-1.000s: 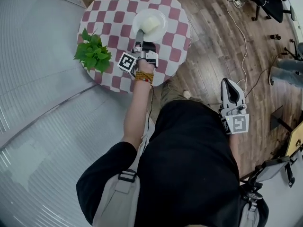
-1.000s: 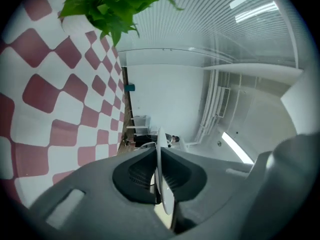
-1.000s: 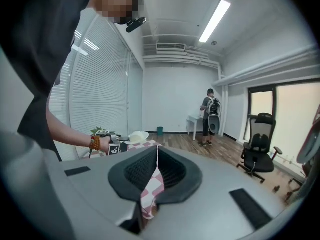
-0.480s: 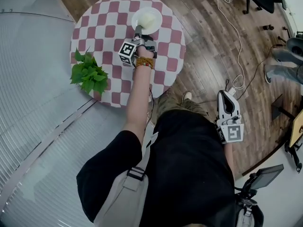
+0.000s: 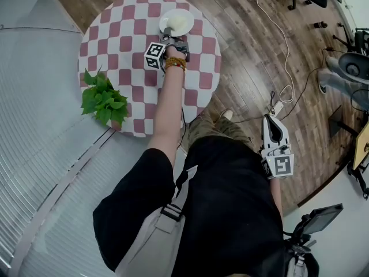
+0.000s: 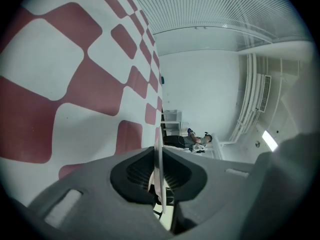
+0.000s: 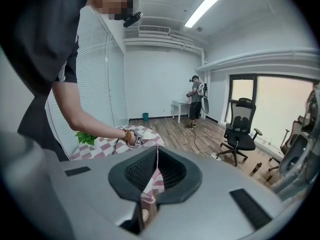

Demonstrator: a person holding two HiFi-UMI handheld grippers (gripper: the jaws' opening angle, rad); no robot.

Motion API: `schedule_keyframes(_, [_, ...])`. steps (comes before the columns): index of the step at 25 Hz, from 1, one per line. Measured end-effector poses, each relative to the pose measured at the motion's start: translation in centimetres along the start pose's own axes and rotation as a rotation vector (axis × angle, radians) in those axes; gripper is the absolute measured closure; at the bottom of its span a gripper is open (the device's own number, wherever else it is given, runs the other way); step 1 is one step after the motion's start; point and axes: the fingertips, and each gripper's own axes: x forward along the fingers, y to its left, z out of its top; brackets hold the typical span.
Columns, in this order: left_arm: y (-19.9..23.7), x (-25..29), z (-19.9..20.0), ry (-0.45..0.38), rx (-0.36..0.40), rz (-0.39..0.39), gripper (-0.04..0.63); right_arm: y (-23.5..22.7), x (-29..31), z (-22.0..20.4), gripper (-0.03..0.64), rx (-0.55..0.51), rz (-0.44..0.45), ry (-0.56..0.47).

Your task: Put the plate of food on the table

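Left gripper (image 5: 168, 37) clenched on rim of plate of food (image 5: 177, 22), low over checked tabletop (image 5: 127, 33) near far edge; contact unclear. Right gripper (image 5: 270, 120) clenched, empty. Risk: early release could tip plate, spilling food.

I see a leafy green plant (image 5: 102, 100), a white cable (image 5: 286, 36) across the wood floor (image 5: 248, 56), and a black office chair (image 7: 240, 134).

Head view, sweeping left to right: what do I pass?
green plant → plate of food → right hand-held gripper
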Motion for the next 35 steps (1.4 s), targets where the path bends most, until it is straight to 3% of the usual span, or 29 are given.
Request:
schedule_keyframes(14, [3.2, 1.8, 0.0, -0.024, 0.015, 0.108, 0.575, 0.2, 1.5, 0.1, 0.604, 0.021, 0.014, 0.012])
schedule_keyframes(20, [3.7, 1.6, -0.1, -0.015, 0.024, 0.113, 0.575, 0.4, 1.8, 0.1, 0.604, 0.032, 0.023, 0.022])
schedule_keyframes(30, [4.0, 1.1, -1.3, 0.063, 0.112, 0.159, 0.559, 0.3, 2.0, 0.4, 0.604, -0.027, 0.023, -0.008])
schedule_keyframes(35, [4.6, 0.4, -1.4, 0.072, 0.117, 0.192, 0.517, 1.1, 2.3, 0.5, 0.604, -0.076, 0.044, -0.008])
